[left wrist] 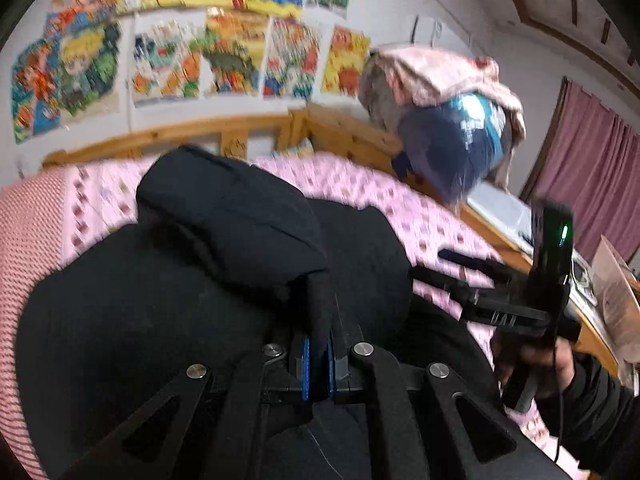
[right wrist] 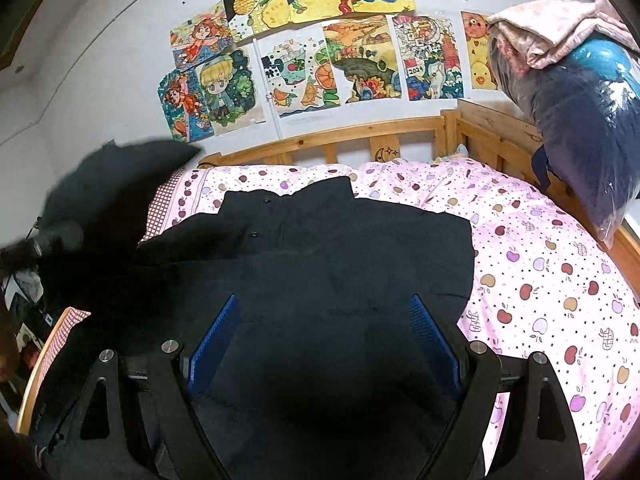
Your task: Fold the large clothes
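One fold is judged begun: a flap of the bulky black padded coat (right wrist: 320, 248), spread on the pink apple-print bedsheet (right wrist: 540, 272), is pinched by the left gripper (left wrist: 318, 364); the right gripper (right wrist: 324, 340) is held wide, empty, near.

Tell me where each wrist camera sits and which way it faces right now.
Left wrist: behind the left gripper, shut on a raised fold of the black coat, facing the drawings wall; right gripper and its hand show.
Right wrist: above the spread coat, right gripper open, facing the wooden headboard.
Shared: coat, pink bedsheet, drawings, bagged bundle.
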